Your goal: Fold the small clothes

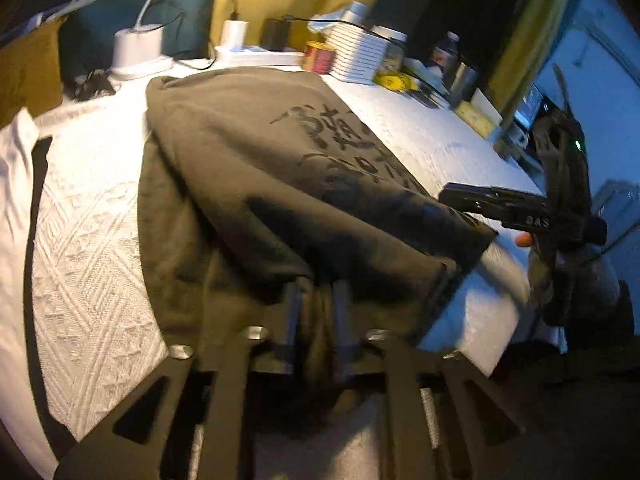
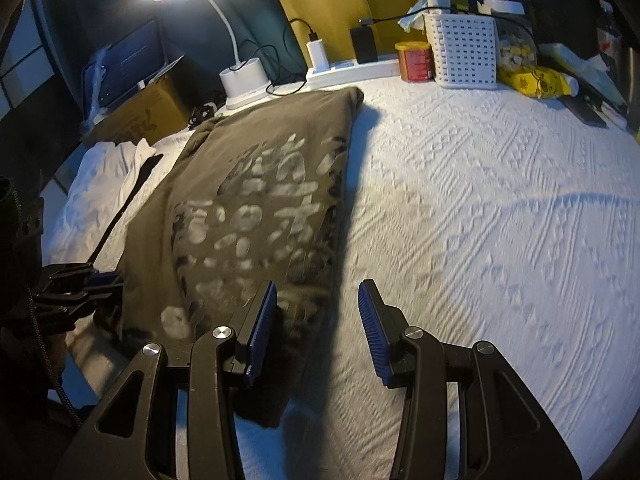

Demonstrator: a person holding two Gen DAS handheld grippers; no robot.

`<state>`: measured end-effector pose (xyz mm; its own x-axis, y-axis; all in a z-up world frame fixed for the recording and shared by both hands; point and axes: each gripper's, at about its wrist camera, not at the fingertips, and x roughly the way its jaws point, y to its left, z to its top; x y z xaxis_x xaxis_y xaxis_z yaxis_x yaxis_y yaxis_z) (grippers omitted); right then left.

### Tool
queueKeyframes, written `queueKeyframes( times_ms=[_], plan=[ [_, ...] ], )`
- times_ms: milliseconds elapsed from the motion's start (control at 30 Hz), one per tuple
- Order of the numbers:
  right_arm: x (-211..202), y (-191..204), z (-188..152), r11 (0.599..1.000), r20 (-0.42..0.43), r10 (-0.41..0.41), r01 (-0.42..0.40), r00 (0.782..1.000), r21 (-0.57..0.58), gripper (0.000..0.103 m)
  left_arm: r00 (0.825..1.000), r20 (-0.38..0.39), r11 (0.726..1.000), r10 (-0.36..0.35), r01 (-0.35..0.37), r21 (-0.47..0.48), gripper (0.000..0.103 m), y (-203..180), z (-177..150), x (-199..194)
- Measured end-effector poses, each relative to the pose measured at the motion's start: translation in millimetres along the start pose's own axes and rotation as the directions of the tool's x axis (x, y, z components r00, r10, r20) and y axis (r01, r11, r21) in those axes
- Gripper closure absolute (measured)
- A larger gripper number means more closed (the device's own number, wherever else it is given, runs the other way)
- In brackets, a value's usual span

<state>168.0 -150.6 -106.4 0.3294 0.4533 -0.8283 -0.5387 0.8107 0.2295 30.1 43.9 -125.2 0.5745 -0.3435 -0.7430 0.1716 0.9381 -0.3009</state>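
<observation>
Your left gripper (image 1: 314,312) is clamped on the shirt's (image 1: 256,168) near hem to lift a fold, while your right gripper (image 2: 318,320) hangs apart over its right edge

Lit desk lamp (image 2: 240,76), white basket (image 2: 464,50), red tin (image 2: 414,61), cardboard box (image 2: 140,114).

A home bedroom: a bed with a white textured bedspread (image 2: 480,208), and along its far edge a lit desk lamp (image 2: 240,76), a power strip (image 2: 352,70) with chargers, a white basket (image 2: 464,50) and a red tin (image 2: 414,60).
</observation>
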Motion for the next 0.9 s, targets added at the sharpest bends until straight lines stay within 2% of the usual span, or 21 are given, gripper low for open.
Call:
queueKeyframes(
  times_ms=[67, 233, 367, 533, 567, 600, 633, 800, 833, 900],
  plan=[
    [-1, 2, -4, 1.0, -0.004, 0.004, -0.004, 1.0, -0.003, 0.058, 1.0, 0.011, 1.0, -0.001, 0.001, 0.019, 0.097, -3, -3, -10],
    [-4, 4, -13, 1.0, -0.014, 0.01, -0.01, 1.0, -0.009, 0.058, 0.998, 0.052, 0.999, 0.018, -0.02, 0.043, 0.097, -5, -6, -41],
    [-5, 8, -26, 1.0, -0.024, 0.006, -0.006, 1.0, -0.022, 0.056, 0.998, 0.048, 0.999, 0.045, -0.045, 0.01, 0.097, 9, -10, -45],
    [-9, 20, -36, 0.999, -0.024, -0.006, 0.005, 1.0, -0.042, 0.056, 0.999, 0.022, 0.999, 0.038, -0.037, -0.02, 0.097, 18, -20, -39],
    [-9, 23, -39, 0.999, -0.02, -0.01, 0.008, 1.0, -0.051, 0.06, 0.999, 0.019, 0.999, 0.035, -0.035, -0.025, 0.097, 19, -21, -38],
    [-10, 27, -42, 0.997, -0.014, -0.014, 0.013, 1.0, -0.07, 0.082, 0.999, 0.017, 0.999, 0.027, -0.026, -0.028, 0.097, 19, -22, -38],
    [-9, 32, -45, 0.996, -0.02, -0.013, 0.011, 1.0, -0.094, 0.087, 1.0, 0.018, 0.999, 0.021, -0.021, -0.028, 0.097, 19, -22, -39],
    [-16, 32, -52, 0.994, -0.013, -0.002, 0.001, 1.0, -0.106, 0.095, 1.0, -0.016, 0.999, -0.013, 0.012, -0.035, 0.096, 19, -26, -33],
    [-18, 30, -53, 0.994, -0.013, -0.009, 0.008, 1.0, -0.106, 0.095, 0.999, -0.03, 0.999, -0.015, 0.014, -0.033, 0.093, 17, -27, -30],
    [-24, 26, -55, 0.994, -0.016, -0.021, 0.02, 1.0, -0.104, 0.096, 0.998, -0.051, 0.999, 0.032, -0.032, -0.006, 0.092, 10, -30, -24]
  ],
)
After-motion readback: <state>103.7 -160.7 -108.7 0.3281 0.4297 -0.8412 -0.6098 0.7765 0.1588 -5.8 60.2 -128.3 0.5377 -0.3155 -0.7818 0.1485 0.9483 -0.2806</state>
